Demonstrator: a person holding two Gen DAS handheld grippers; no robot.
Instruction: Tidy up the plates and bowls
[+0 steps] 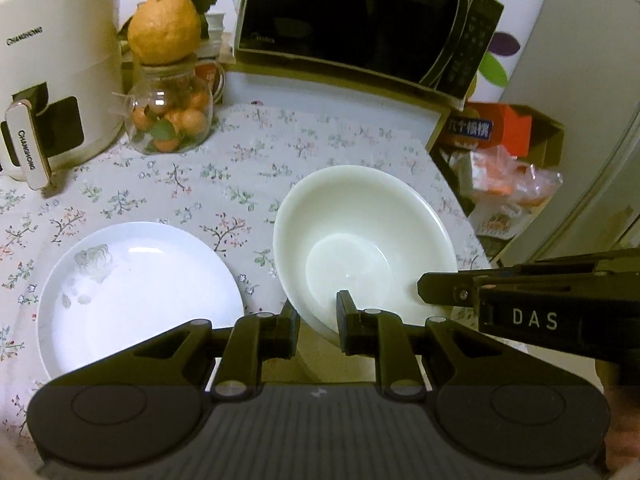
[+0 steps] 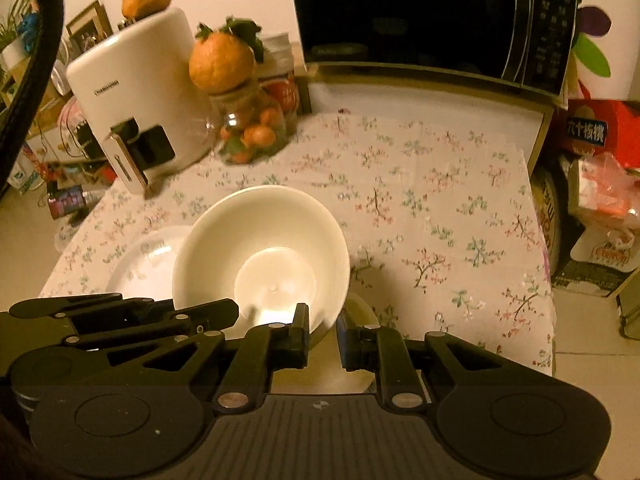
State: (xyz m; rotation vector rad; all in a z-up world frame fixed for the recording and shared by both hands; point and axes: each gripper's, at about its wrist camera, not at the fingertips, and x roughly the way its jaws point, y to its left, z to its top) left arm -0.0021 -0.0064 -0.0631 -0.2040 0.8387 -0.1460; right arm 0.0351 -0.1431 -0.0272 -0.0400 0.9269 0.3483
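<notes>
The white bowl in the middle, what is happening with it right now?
A person holds the white bowl by its near rim with both tools. The left tool and the right tool each pinch the rim, one finger inside and one outside. The bowl is tilted beside a flowered plate lying on the floral tablecloth.

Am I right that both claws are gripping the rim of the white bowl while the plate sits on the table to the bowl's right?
Not quite: the left wrist view shows the plate to the left of the bowl, not the right. The rest holds: the left claw and the right claw each pinch the bowl's near rim.
</notes>
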